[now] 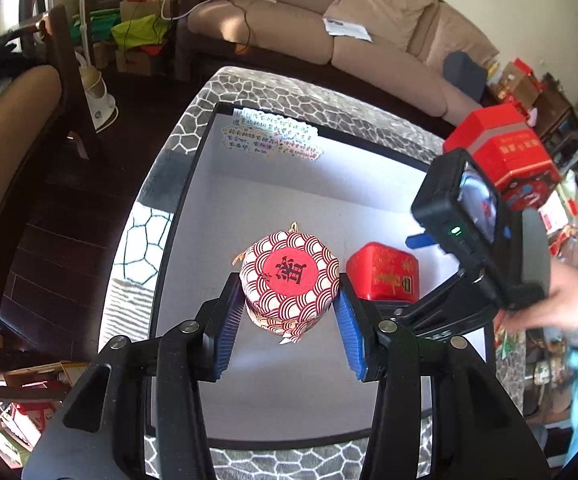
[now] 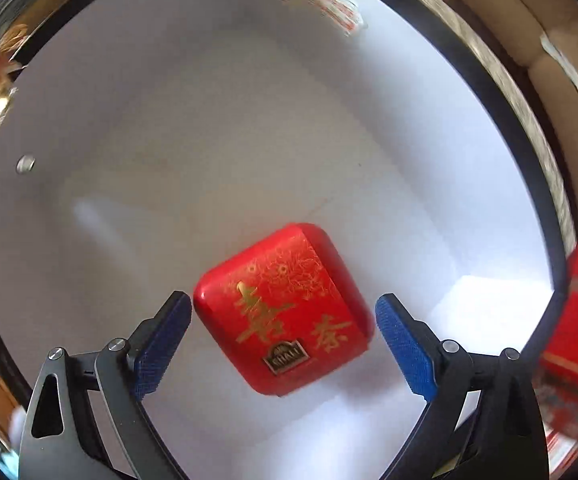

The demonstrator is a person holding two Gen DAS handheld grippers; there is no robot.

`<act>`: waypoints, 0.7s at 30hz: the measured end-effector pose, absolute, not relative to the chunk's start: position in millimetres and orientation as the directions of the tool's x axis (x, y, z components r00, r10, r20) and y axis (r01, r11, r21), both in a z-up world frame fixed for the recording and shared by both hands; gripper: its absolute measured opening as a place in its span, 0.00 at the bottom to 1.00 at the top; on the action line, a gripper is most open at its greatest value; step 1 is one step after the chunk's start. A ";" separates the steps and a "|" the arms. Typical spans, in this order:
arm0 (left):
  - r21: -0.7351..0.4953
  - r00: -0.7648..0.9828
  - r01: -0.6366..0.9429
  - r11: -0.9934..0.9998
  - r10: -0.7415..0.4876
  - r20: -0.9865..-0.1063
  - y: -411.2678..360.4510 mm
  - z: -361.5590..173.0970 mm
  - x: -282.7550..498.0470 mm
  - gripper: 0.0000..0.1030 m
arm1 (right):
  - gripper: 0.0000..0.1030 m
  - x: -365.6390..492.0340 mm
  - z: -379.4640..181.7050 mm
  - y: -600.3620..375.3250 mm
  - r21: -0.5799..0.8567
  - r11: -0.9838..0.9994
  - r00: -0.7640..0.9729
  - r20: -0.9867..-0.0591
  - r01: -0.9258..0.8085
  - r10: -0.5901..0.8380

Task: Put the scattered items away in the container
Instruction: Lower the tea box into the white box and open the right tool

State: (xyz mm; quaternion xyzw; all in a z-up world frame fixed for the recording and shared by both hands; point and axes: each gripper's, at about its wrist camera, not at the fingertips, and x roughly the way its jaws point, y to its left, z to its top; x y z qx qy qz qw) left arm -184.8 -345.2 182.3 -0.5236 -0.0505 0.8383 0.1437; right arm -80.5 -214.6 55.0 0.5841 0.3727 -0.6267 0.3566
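A round packet (image 1: 289, 276) wrapped in red-and-white wave paper, with a red label on top, sits between the blue pads of my left gripper (image 1: 288, 282), which is shut on it above the white, black-rimmed container (image 1: 193, 184). A red square tin (image 2: 285, 320) with gold characters lies on the container floor (image 2: 209, 140). My right gripper (image 2: 283, 306) points straight down over it, open, with a gap between each pad and the tin. In the left wrist view the same tin (image 1: 381, 272) lies just right of the packet, under the right gripper's camera body (image 1: 469, 232).
Printed paper cut-outs (image 1: 277, 136) lie in the container's far corner. A red hexagonal box (image 1: 505, 148) stands beyond the right rim, and a person's hand and sleeve (image 1: 569, 300) hold the right gripper. The container rests on a grey patterned cloth (image 1: 281, 92), with a sofa (image 1: 329, 20) behind.
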 end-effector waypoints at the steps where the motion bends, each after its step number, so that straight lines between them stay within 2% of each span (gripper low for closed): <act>1: -0.236 -0.407 -0.192 -0.953 0.296 -0.864 -344.7 182.4 -183.8 0.41 | 0.92 -76.8 57.5 -214.3 -0.049 -0.434 -0.060 -0.998 0.899 -0.010; 5: -0.233 -0.397 -0.210 -0.949 0.301 -0.867 -340.4 180.9 -182.4 0.41 | 0.92 -62.8 54.5 -211.0 -0.101 -0.289 -0.090 -0.995 0.952 0.052; 9: -0.241 -0.386 -0.215 -0.947 0.308 -0.869 -337.3 175.8 -186.0 0.41 | 0.92 -57.3 33.8 -202.1 -0.054 -0.305 -0.030 -0.996 0.951 0.081; 12: -0.238 -0.383 -0.198 -0.951 0.299 -0.874 -339.8 168.9 -191.8 0.41 | 0.86 -51.7 22.5 -197.5 -0.021 -0.375 0.002 -0.998 0.927 0.059; 17: -0.254 -0.403 -0.159 -0.954 0.297 -0.865 -353.2 165.1 -197.2 0.41 | 0.85 -66.0 30.1 -202.6 0.117 -0.676 0.039 -0.991 0.727 -0.130; 21: -0.235 -0.425 -0.148 -0.961 0.276 -0.862 -363.7 169.5 -197.2 0.41 | 0.84 -70.3 33.7 -232.9 0.280 -0.789 0.053 -0.952 0.547 -0.301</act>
